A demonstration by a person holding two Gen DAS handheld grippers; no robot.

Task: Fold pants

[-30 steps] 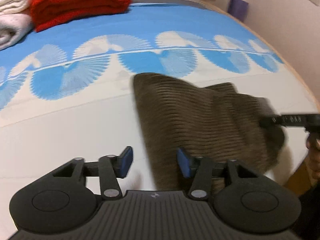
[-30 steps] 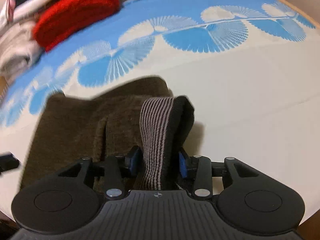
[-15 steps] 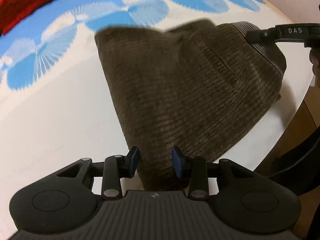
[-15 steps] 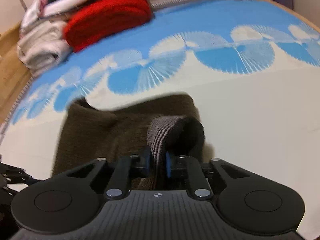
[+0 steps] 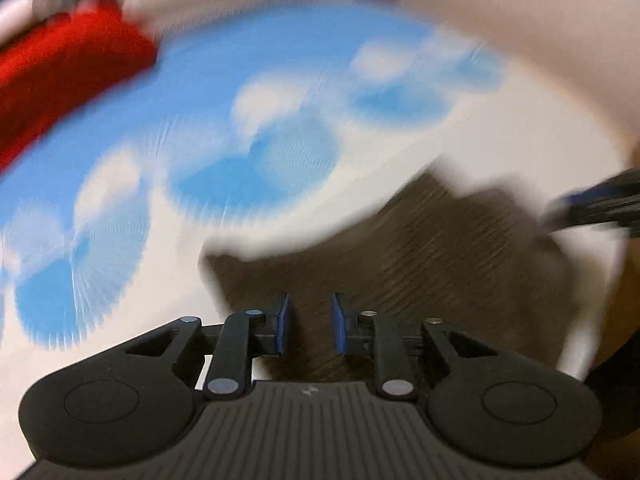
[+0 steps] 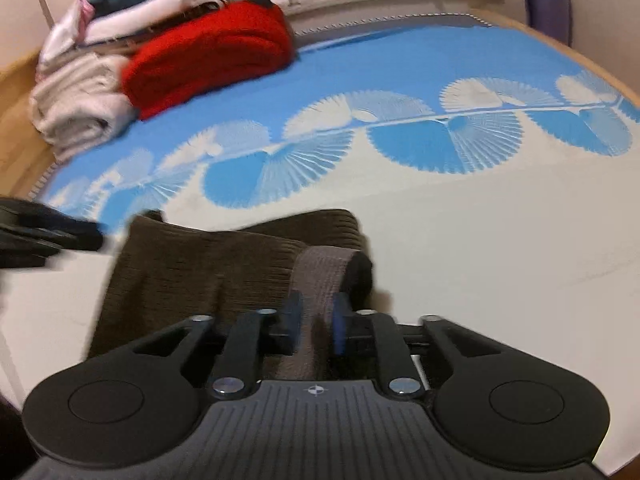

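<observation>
Currently, the brown corduroy pants (image 6: pixel 208 264) are laid on the white part of the bedspread (image 6: pixel 500 248), just below its blue fan-patterned band. The left gripper (image 5: pixel 308 324) is seen over the near edge of the pants; its jaws are closing, brown fabric lies between the blue pads (image 5: pixel 283 322), and a gap is visible on both sides, so no contact can be confirmed in the heavily blurred left wrist view. The right gripper (image 6: pixel 316 322) is positioned at the striped waistband (image 6: pixel 320 280), which rises between its fingers; its jaws are opening, and the waistband still fills most of the gap. Whether the pads press on it cannot be told. In the right wrist view the left gripper is seen as a dark blurred shape at the left edge, beside the pants. A red folded blanket (image 6: pixel 208 56) and pale folded laundry (image 6: pixel 76 104) are stacked at the far corner of the bed, well apart from the pants.
</observation>
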